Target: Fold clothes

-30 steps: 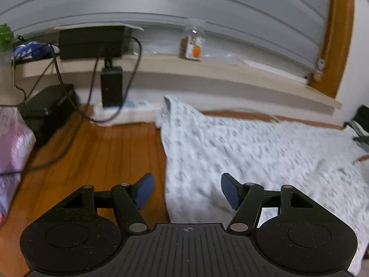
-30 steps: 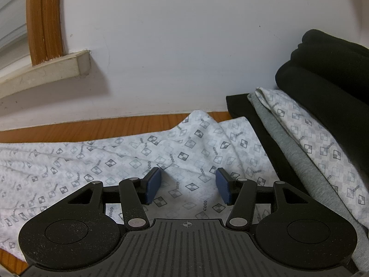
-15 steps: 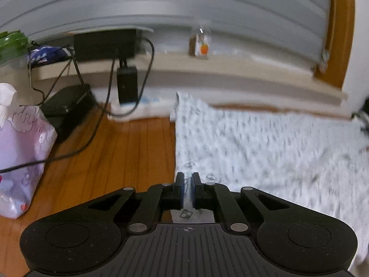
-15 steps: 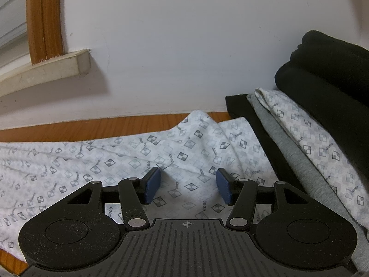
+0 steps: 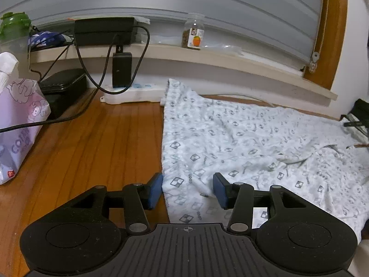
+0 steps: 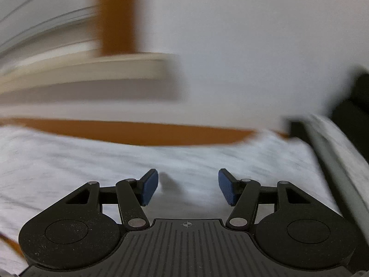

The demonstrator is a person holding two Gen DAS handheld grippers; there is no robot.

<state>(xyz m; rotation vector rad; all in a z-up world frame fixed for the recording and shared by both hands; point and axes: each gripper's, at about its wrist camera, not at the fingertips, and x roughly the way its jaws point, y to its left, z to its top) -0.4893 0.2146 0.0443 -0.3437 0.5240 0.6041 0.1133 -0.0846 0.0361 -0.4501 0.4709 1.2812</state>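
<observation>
Left gripper [image 5: 187,190] low over the floor, jaws apart and opening. The near left edge of the patterned cloth [image 5: 242,143] lies between the blue pads [image 5: 154,190]; the pads do not press on it, nothing held.

Right gripper [image 6: 188,188] also over the cloth [image 6: 92,161], jaws apart and opening, nothing clamped. This view is heavily smeared, so the cloth's pattern cannot be read here; a small dark smudge on the fabric just inside the left pad cannot be identified.

Cloth: white with small grey checked squares, spread flat on the wooden floor [image 5: 96,143], rumpled toward 3 o'clock in the left view. It fills the field from 6 o'clock out to 1 o'clock, its straight left edge running from the left pad up toward 12.

At 9 o'clock in the left view, a lilac printed bag [image 5: 18,124], a black cable crossing in front of it. Beyond, at 10 to 11, a black case [image 5: 62,87] on the floor and a white power strip [image 5: 131,94] against the wall with a black adapter [image 5: 121,69] plugged in.

Farther, on the sill [image 5: 230,60]: a black box [image 5: 105,31], a green-lidded container [image 5: 13,24] at 10, a small jar [image 5: 193,34] with an orange label near 12.

Right view, 3 o'clock: a stack of folded clothes [image 6: 341,143], dark on top, blurred.
</observation>
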